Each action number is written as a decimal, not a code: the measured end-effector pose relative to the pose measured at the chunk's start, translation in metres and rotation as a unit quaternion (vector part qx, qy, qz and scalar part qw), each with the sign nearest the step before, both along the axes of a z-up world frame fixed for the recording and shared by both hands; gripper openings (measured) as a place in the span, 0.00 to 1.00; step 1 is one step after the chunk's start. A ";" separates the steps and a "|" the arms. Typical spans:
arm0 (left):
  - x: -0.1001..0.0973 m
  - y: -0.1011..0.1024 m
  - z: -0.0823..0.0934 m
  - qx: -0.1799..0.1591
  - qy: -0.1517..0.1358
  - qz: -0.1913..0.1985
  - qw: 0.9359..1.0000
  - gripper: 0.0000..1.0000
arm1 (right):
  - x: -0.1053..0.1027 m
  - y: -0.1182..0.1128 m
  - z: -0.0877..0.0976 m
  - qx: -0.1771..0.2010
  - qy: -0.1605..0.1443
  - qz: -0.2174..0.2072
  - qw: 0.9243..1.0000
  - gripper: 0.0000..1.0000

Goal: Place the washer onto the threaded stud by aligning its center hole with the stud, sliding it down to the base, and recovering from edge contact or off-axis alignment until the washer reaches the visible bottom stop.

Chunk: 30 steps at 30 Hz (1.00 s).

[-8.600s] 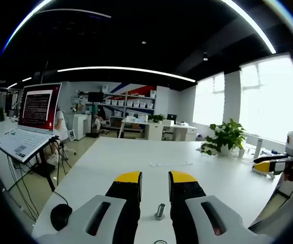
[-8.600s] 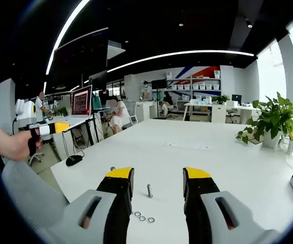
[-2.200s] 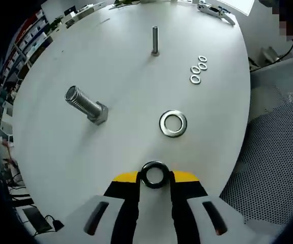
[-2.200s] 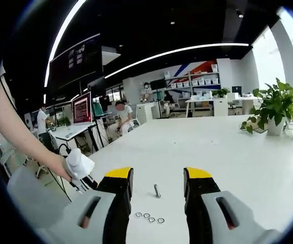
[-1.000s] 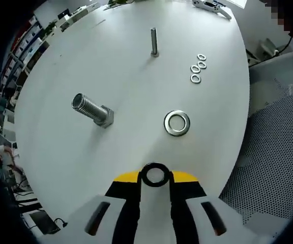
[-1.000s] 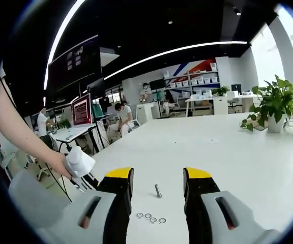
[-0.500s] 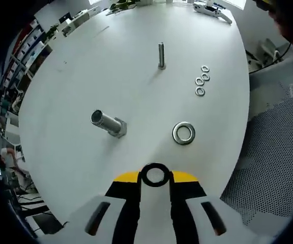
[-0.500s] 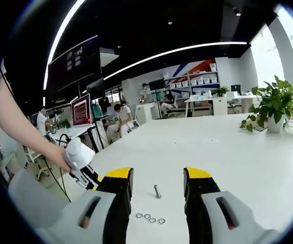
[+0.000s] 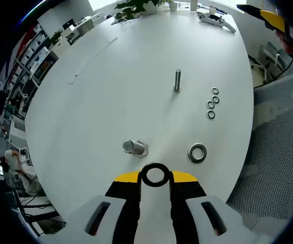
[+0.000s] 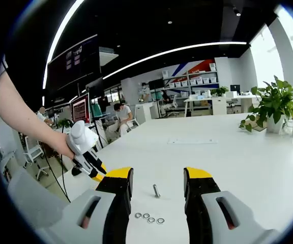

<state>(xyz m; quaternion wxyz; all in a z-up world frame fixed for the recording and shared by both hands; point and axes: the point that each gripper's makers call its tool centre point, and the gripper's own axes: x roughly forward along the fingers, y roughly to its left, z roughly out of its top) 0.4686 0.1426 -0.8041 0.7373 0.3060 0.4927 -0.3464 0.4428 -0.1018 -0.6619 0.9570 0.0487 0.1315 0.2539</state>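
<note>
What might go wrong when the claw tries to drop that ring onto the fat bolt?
1. The left claw pinches the washer only by its edges, so it might slip out.
2. The bolt sits off to one side of the washer, not under its hole, so the washer could catch on the bolt's top rim and tilt.
3. A spare washer lies close by; a dropped one could get mixed up with it.

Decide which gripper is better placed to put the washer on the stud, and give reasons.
Left. The left gripper already holds a washer above the table, with the large stud just beyond it. The right gripper is open, holding nothing.
</note>
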 end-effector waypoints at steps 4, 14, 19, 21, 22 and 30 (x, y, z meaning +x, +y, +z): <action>0.010 0.000 0.006 0.004 -0.007 -0.003 1.000 0.19 | 0.000 0.000 0.001 0.000 -0.002 0.001 1.000 0.42; 0.036 -0.003 0.016 0.009 -0.016 -0.004 1.000 0.19 | -0.001 0.001 0.001 0.000 -0.002 0.003 1.000 0.42; 0.038 -0.005 0.014 0.012 -0.013 -0.006 1.000 0.19 | -0.001 0.000 0.000 -0.001 -0.002 0.001 1.000 0.42; 0.040 -0.004 0.012 0.013 -0.010 -0.006 1.000 0.19 | -0.001 0.000 0.000 -0.001 -0.002 0.000 1.000 0.42; 0.039 -0.005 0.012 0.013 -0.009 -0.006 1.000 0.19 | -0.001 0.000 0.000 -0.001 -0.002 0.000 1.000 0.42; 0.044 -0.006 0.006 0.019 -0.002 -0.009 1.000 0.19 | -0.001 -0.001 0.001 -0.002 -0.003 -0.002 1.000 0.42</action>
